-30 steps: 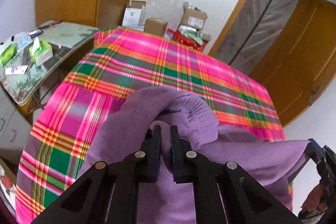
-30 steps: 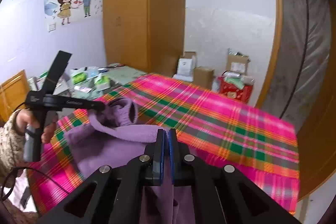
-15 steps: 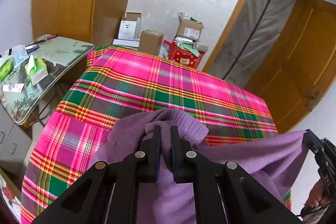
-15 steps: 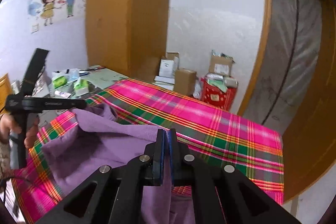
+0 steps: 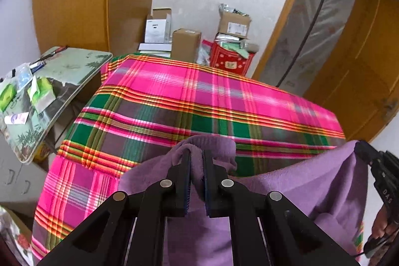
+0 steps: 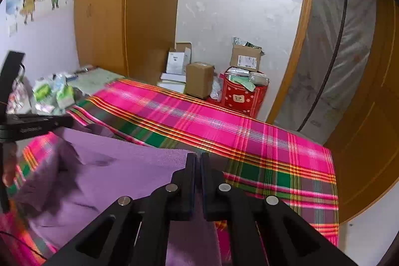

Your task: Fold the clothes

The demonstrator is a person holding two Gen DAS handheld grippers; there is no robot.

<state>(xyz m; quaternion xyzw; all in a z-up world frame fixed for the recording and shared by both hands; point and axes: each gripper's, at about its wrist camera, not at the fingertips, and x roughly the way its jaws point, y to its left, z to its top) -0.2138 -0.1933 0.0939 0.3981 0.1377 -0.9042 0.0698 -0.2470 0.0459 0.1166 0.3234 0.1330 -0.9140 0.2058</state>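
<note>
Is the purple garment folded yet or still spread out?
Spread, not folded: the purple garment hangs stretched between left claw and right claw.

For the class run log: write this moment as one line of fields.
stage: lifting to spread | left gripper: shut on purple garment | right gripper: shut on its edge | garment: stretched between both above plaid cloth

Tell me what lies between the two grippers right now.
A taut span of the purple garment runs from the left gripper to the right gripper, each shut on it above the plaid cloth. Both wrist views show this.
</note>
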